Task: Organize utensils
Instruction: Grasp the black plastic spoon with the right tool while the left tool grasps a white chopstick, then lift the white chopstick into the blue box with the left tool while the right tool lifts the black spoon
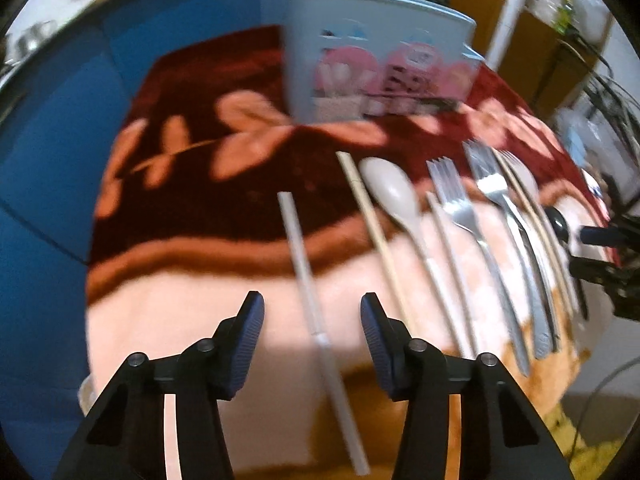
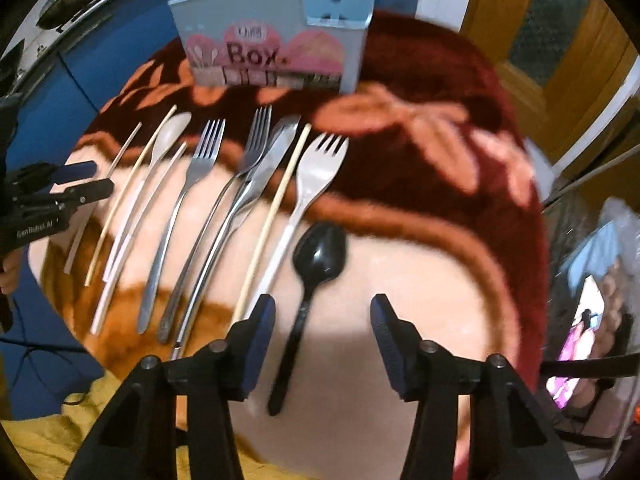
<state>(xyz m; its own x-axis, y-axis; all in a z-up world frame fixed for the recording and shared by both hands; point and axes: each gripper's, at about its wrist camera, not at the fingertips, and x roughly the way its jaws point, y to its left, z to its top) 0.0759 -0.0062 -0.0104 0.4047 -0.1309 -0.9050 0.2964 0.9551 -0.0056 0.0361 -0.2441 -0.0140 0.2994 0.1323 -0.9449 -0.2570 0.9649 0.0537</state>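
so the utensils are laid out in a row on a fuzzy blanket (image 2: 420, 264), dark red with peach leaves up top, pale pink down where i'm working. plenty of bare blanket on my far left past the white chopstick (image 1: 316, 320) and on my far right past the black spoon (image 2: 316, 264), so both outer edges have room. the middle is crowded: beige spoon (image 1: 394, 196), a wooden chopstick (image 1: 376, 224), metal forks (image 2: 204, 160), a butter knife (image 2: 272, 156) and a white plastic fork (image 2: 316, 164) lying nearly side by side, some touching.

the blue utensil box (image 2: 272, 28) with the pink "box" print stands upright at the far edge of the blanket, well apart from the row. blue cabinet fronts behind it, wooden door off to the right, mustard cloth under the near edge.

both of my grippers tip steeply down at the blanket. left gripper (image 1: 312, 316) is about half open, straddling the white chopstick, pads not touching it. right gripper (image 2: 322, 316) is the same, half open around the black spoon's handle, nothing pinched yet.
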